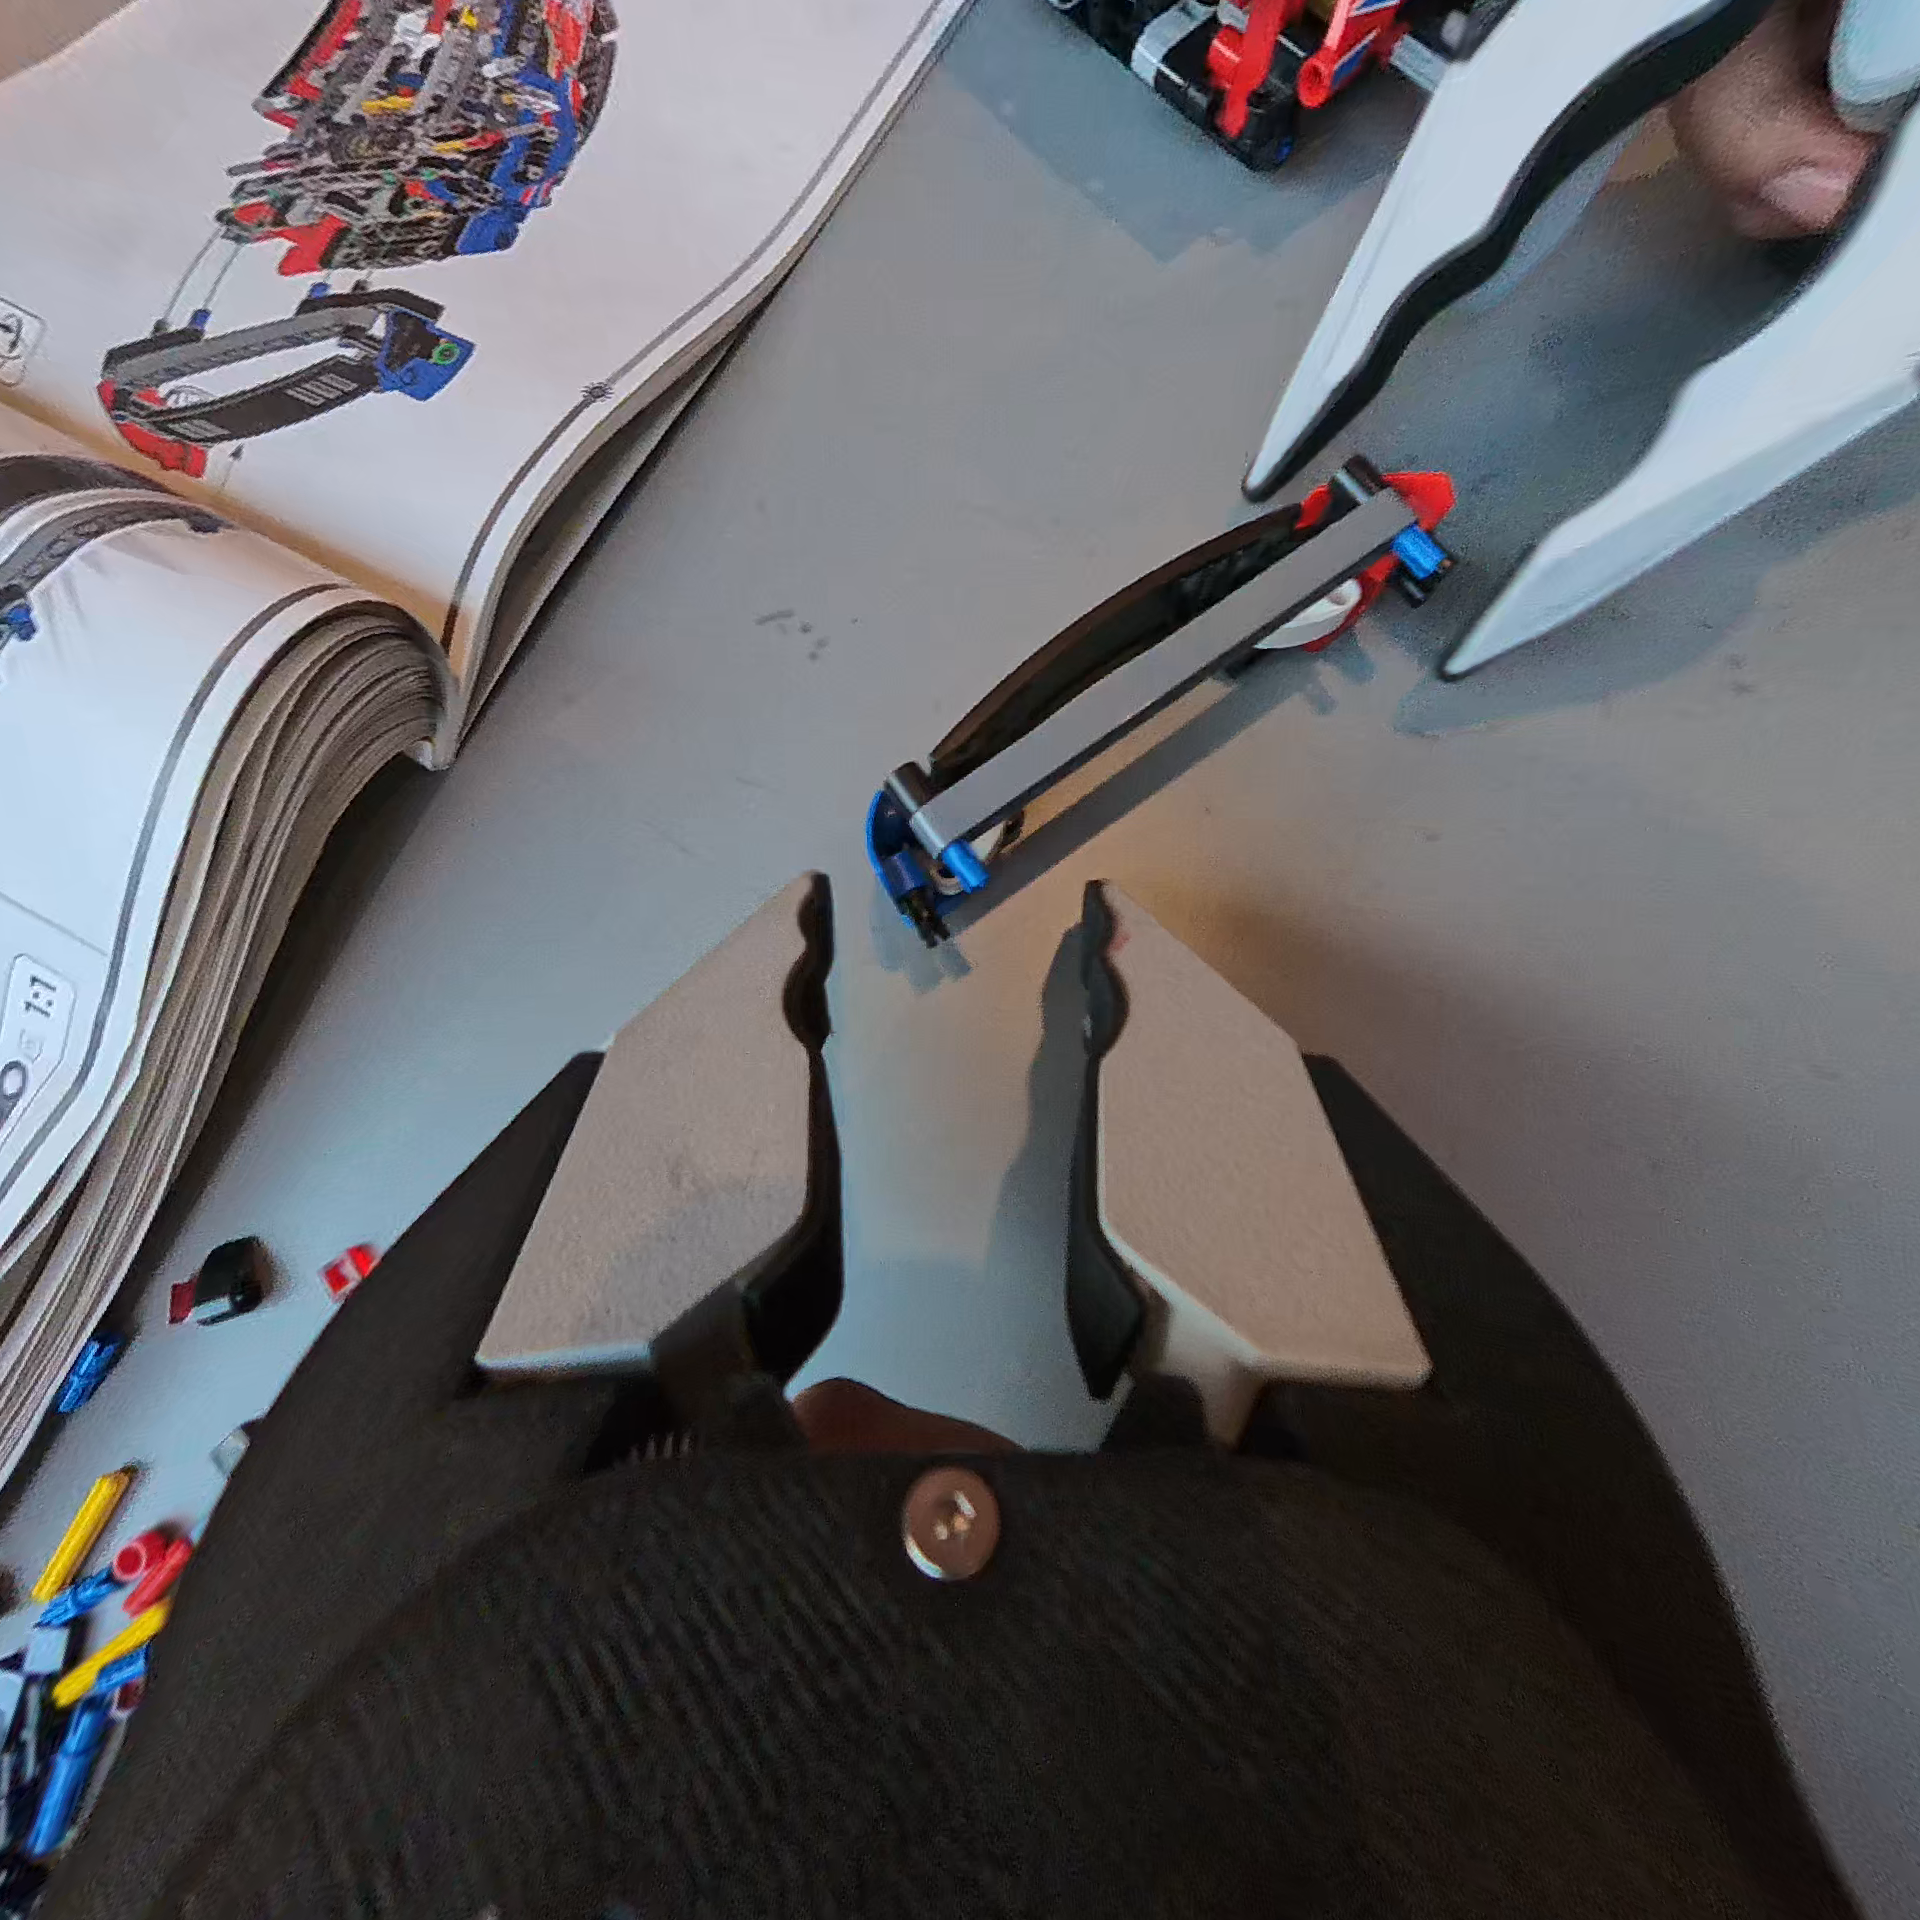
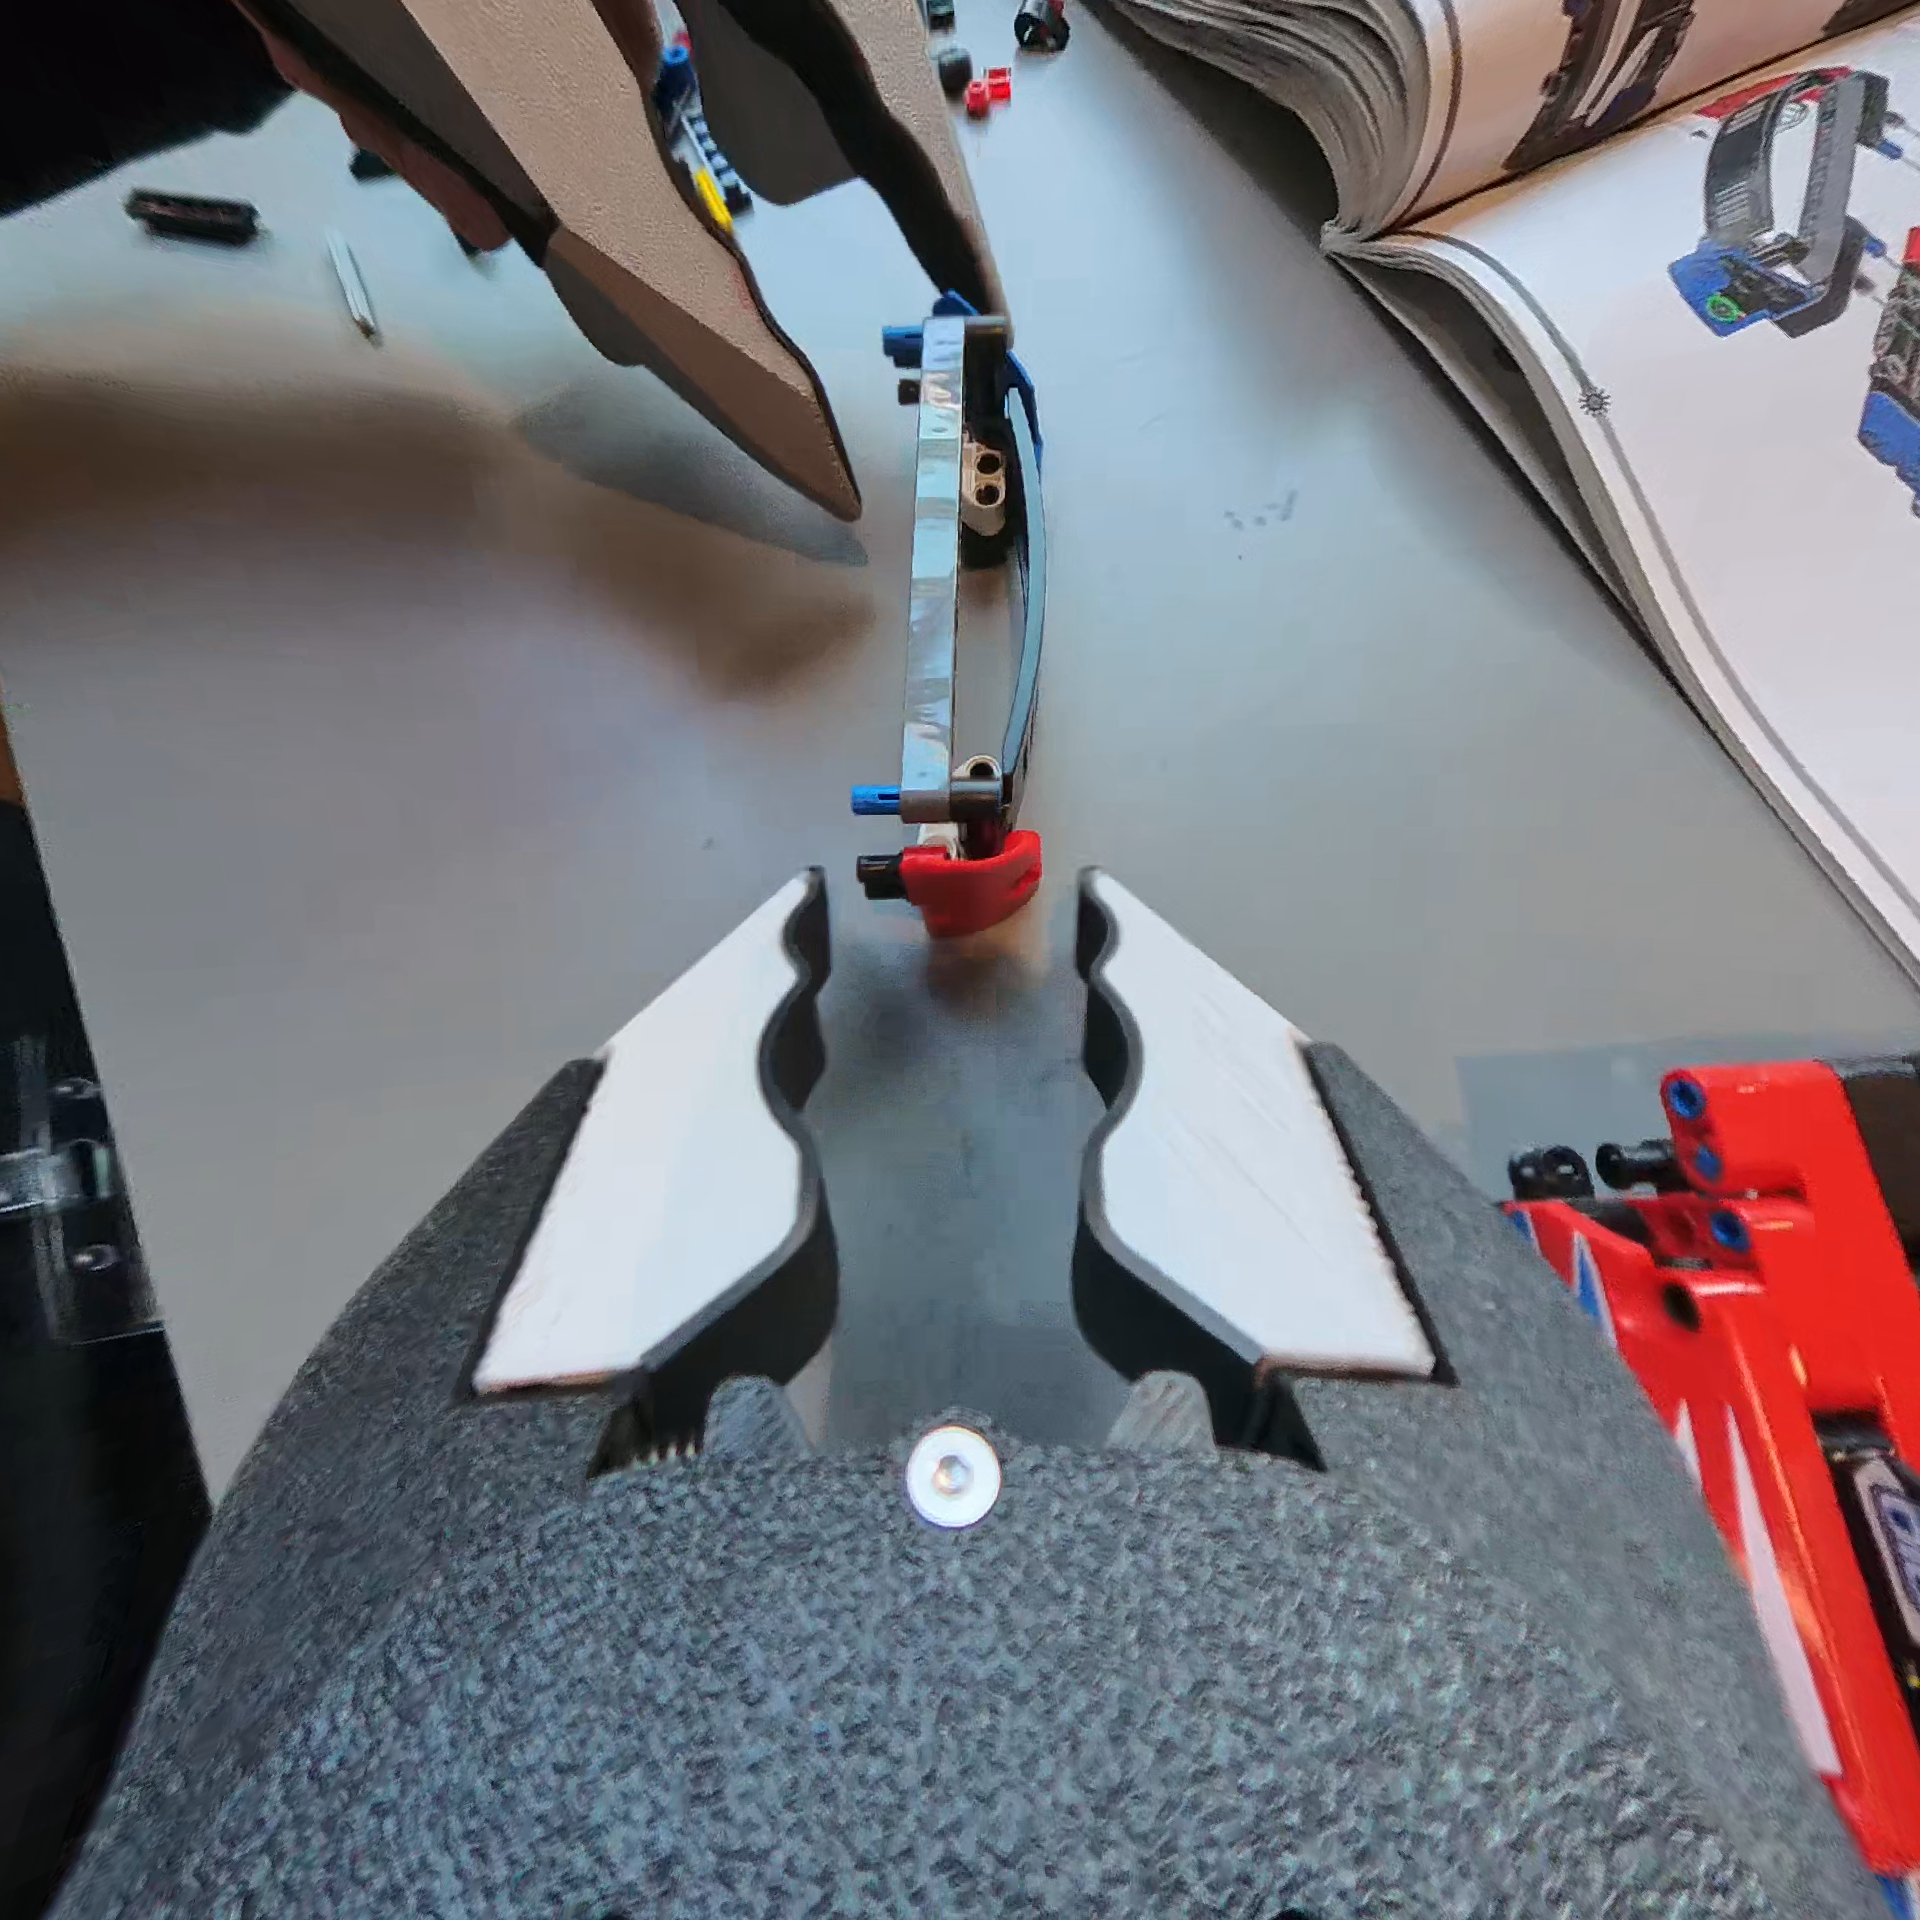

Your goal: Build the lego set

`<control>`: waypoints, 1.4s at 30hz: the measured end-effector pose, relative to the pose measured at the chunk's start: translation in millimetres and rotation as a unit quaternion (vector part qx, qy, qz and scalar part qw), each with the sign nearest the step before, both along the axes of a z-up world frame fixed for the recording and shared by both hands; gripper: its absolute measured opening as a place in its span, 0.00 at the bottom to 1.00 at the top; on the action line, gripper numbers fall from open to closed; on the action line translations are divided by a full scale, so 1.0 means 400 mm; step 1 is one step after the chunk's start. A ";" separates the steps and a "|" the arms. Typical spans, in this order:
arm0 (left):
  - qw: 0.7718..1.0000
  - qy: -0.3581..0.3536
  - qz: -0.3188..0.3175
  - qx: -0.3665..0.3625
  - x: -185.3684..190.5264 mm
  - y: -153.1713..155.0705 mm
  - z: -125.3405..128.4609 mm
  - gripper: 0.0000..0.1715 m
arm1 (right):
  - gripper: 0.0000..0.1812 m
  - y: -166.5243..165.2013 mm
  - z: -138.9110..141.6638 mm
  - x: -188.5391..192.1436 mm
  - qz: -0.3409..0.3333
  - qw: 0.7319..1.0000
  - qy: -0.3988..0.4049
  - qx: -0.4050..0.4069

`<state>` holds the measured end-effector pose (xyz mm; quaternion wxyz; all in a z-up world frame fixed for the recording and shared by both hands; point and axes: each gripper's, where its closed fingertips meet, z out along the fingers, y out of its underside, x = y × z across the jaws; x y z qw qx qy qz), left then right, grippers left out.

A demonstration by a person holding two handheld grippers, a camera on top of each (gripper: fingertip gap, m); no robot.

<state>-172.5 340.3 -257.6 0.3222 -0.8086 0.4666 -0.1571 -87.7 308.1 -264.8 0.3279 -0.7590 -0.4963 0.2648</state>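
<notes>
left gripper (image 1: pixel 956 914) and right gripper (image 2: pixel 951 904) gape empty at the frame (image 1: pixel 1153 675) ends.
light, likely fragile (pins may pop): pinch the frame's grey beam (image 2: pixel 932 582), not its curved panel.

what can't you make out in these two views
- Red lego model: right wrist view, cut off by the right edge; left wrist view, by the top edge.
- Loose pieces: left wrist view, blurred, cut by the left edge.
- Instruction book: cut off by the edges in both views.
- Small parts: right wrist view, too small.
</notes>
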 end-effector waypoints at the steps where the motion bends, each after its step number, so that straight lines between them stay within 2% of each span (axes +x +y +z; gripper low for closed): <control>1: 1.000 0.003 0.001 0.008 0.004 -0.001 -0.002 0.21 | 0.20 0.005 -0.001 -0.002 0.003 1.000 -0.007 0.015; 3: 0.999 0.018 0.013 0.050 0.000 0.005 0.002 0.12 | 0.18 0.014 0.009 -0.004 0.013 0.997 -0.017 0.073; 5: 0.989 0.032 0.008 0.146 -0.006 0.006 0.033 0.09 | 0.18 0.028 0.023 0.001 0.024 0.985 -0.046 0.166; 6: 0.978 0.041 0.001 0.207 -0.009 0.001 0.055 0.08 | 0.18 0.045 0.041 0.007 0.027 0.967 -0.067 0.244; 7: 0.962 0.059 -0.019 0.267 -0.010 -0.013 0.073 0.08 | 0.17 0.058 0.057 0.014 0.041 0.937 -0.099 0.333; 8: 0.947 0.089 -0.058 0.304 -0.008 -0.044 0.072 0.09 | 0.17 0.070 0.069 0.025 0.062 0.891 -0.146 0.426; 9: 0.933 0.121 -0.095 0.326 -0.010 -0.077 0.063 0.10 | 0.15 0.076 0.078 0.035 0.089 0.830 -0.196 0.514; 11: 0.915 0.166 -0.146 0.338 -0.022 -0.139 0.046 0.17 | 0.17 0.051 0.059 0.041 0.180 0.713 -0.267 0.623; 12: 0.913 0.182 -0.164 0.327 -0.036 -0.167 0.034 0.20 | 0.18 0.027 0.058 0.043 0.213 0.673 -0.273 0.654; 13: 0.913 0.190 -0.167 0.319 -0.052 -0.185 0.031 0.23 | 0.18 0.004 0.060 0.049 0.237 0.649 -0.270 0.671; 15: 0.926 0.179 -0.152 0.294 -0.083 -0.208 0.033 0.27 | 0.18 -0.029 0.066 0.075 0.268 0.622 -0.271 0.683; 16: 0.936 0.165 -0.138 0.279 -0.094 -0.215 0.038 0.28 | 0.18 -0.037 0.068 0.094 0.272 0.627 -0.273 0.678; 17: 0.946 0.144 -0.123 0.264 -0.101 -0.223 0.044 0.29 | 0.15 -0.043 0.063 0.114 0.270 0.651 -0.275 0.654; 19: 0.965 0.094 -0.088 0.228 -0.105 -0.237 0.060 0.34 | 0.11 -0.049 0.064 0.149 0.232 0.723 -0.269 0.593; 22: 0.981 0.008 0.015 0.194 -0.125 -0.220 0.109 0.38 | 0.12 -0.068 0.067 0.174 0.137 0.849 -0.213 0.463; 23: 0.982 -0.023 0.039 0.185 -0.130 -0.219 0.124 0.38 | 0.15 -0.078 0.062 0.174 0.108 0.884 -0.184 0.417; 25: 0.977 -0.087 0.090 0.171 -0.138 -0.213 0.152 0.38 | 0.16 -0.091 0.063 0.165 0.053 0.926 -0.124 0.352; 28: 0.973 -0.164 0.099 0.128 -0.103 -0.227 0.156 0.39 | 0.16 -0.093 0.066 0.143 0.007 0.951 -0.056 0.303; 31: 0.971 -0.201 0.068 0.111 -0.055 -0.231 0.149 0.40 | 0.15 -0.122 0.052 0.104 0.039 0.975 -0.004 0.219; 33: 0.966 -0.214 0.058 0.129 -0.039 -0.207 0.150 0.40 | 0.19 -0.129 0.050 0.087 0.063 0.980 0.012 0.188; 35: 0.963 -0.226 0.049 0.137 -0.026 -0.176 0.147 0.40 | 0.18 -0.130 0.058 0.071 0.084 0.982 0.034 0.168; 37: 0.962 -0.240 0.039 0.122 -0.010 -0.149 0.139 0.41 | 0.21 -0.116 0.055 0.059 0.090 0.983 0.038 0.154; 39: 0.966 -0.238 0.032 0.100 0.004 -0.128 0.129 0.46 | 0.26 -0.098 0.050 0.047 0.088 0.985 0.035 0.142; 42: 0.969 -0.230 0.011 0.089 0.020 -0.117 0.120 0.46 | 0.26 -0.057 0.082 0.034 0.054 0.983 0.066 0.163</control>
